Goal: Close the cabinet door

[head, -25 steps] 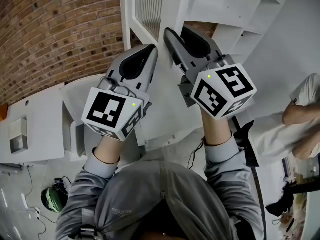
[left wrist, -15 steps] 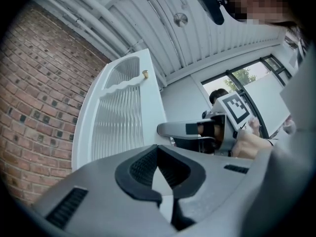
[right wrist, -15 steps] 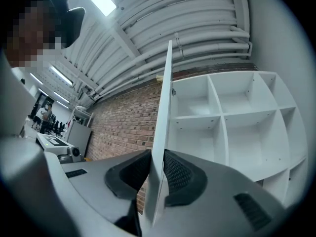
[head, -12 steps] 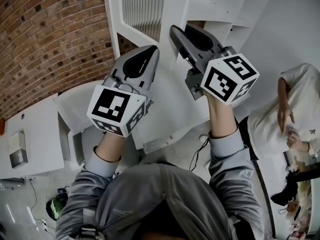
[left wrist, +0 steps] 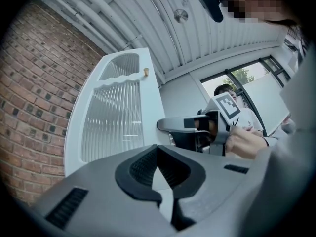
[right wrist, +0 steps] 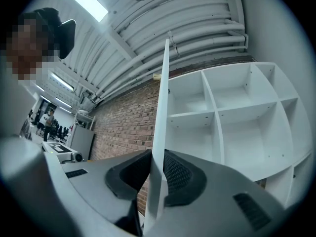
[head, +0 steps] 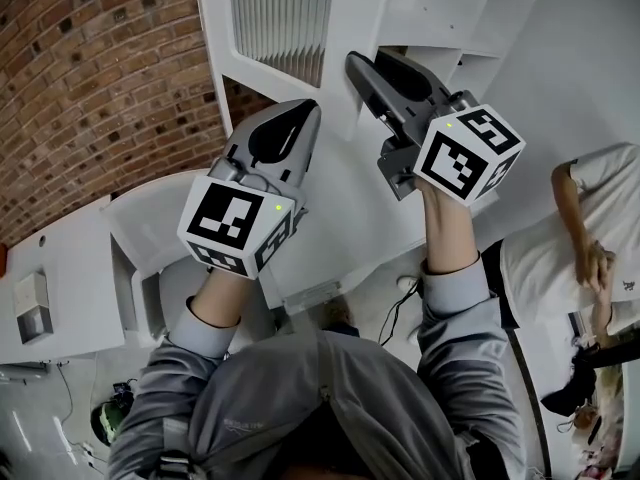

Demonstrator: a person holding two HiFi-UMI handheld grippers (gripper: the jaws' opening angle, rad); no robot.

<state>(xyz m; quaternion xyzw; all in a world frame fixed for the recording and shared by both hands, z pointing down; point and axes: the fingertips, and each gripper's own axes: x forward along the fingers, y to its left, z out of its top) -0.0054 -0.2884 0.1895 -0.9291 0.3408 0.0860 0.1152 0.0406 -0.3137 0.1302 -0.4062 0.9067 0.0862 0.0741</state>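
The white cabinet door (head: 345,193) with a ribbed glass panel (head: 282,16) stands open in front of the white shelf cabinet (head: 470,13). My right gripper (head: 356,64) grips the door's free edge (right wrist: 163,107). Its jaws are closing, and the pads press on both faces of the panel. My left gripper (head: 309,110) is shut with nothing in it, its tip close to the door's outer face, below the glass. In the left gripper view the door (left wrist: 118,117) carries a small knob (left wrist: 146,72), and the right gripper (left wrist: 170,125) shows at its edge.
A brick wall (head: 100,78) runs along the left, behind the door. Low white units (head: 60,278) stand at the lower left. Another person (head: 585,238) in a white top is at the right. Cables (head: 395,313) lie on the floor below my arms.
Both grippers have moved together with the door, the right one staying on its edge. More of the ribbed panel now shows at the top. The person at the right has shifted.
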